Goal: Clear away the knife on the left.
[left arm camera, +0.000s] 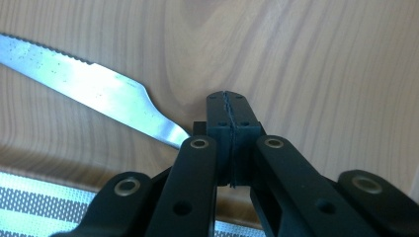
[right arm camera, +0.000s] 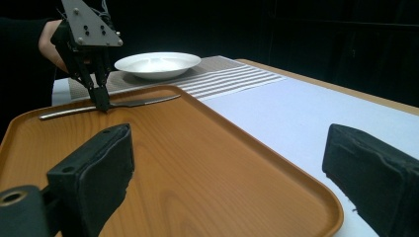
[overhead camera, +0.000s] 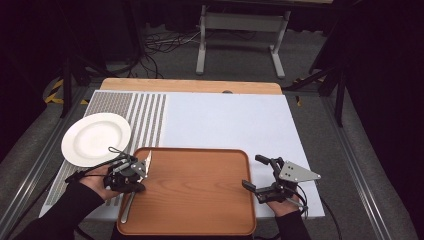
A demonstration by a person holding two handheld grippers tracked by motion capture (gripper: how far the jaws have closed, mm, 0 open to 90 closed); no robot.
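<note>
The counter (overhead camera: 225,120) is the biggest thing here, a white surface with a wooden edge along its far side. A grey and white striped placemat (overhead camera: 145,112) covers its far left part. Nearest the person lies a brown wooden tray (overhead camera: 200,190), rounded at the corners, on the front of the counter. A white plate (overhead camera: 95,137) sits on the placemat, just beyond the tray's far left corner and apart from it.

A table knife (overhead camera: 136,187) lies along the tray's left side, its serrated blade pointing away from the person and its handle toward the near edge.

The left tool (overhead camera: 134,181) points down at the middle of the knife; in the left gripper view its jaws are pressed together at the neck of the knife (left arm camera: 99,89), clamped on it where blade meets handle. The right tool (overhead camera: 252,172) rests at the tray's right rim, well apart from the knife, its jaws standing wide apart with nothing between them, one over the tray and one over the white counter.
</note>
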